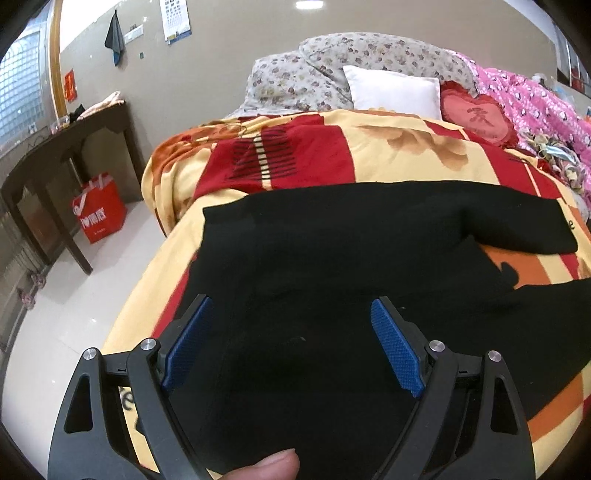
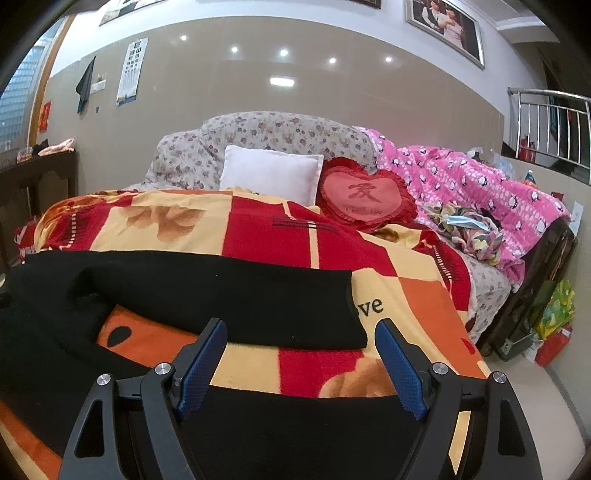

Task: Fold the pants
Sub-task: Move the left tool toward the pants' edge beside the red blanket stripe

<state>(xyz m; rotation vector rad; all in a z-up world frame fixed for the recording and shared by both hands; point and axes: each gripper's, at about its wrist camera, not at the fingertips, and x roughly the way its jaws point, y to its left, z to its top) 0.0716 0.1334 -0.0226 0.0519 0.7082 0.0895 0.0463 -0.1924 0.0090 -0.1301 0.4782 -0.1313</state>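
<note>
Lying spread across the patterned blanket (image 1: 388, 151) on the bed: black pants (image 1: 332, 258), waist end toward the left wrist view, the two legs parting and running off toward the right. Showing only in the left wrist view: a dark wooden side table (image 1: 74, 147) by the wall, a red paper bag (image 1: 99, 210) standing on the floor just beside its leg, contents hidden, and a thumb tip (image 1: 273, 465) pressing in at the bottom edge. Showing only in the right wrist view: the far leg's cuff end (image 2: 351, 306) lying flat beside the word printed on the blanket (image 2: 166, 221), a framed photo (image 2: 445, 31) high on the wall, a metal railing (image 2: 550, 122), and a green bag (image 2: 554, 310) on the floor at the bed's foot, contents too small to tell. Appearing in both: a white pillow (image 2: 271, 173), a red heart cushion (image 2: 365, 195) just beside it, a pink quilt (image 2: 480, 184) heaped along the right side.

Hovering over the broad black cloth near the waist, the left gripper (image 1: 291, 343), blue pads (image 1: 397, 347) spread wide, nothing between them. Hanging over the near leg (image 2: 295, 424) of the pants (image 2: 184, 288), the right gripper (image 2: 301, 365), fingers likewise wide apart and gripping nothing, pointing toward the far leg's cuff end. Touching the fabric or just above it: cannot tell for either.
</note>
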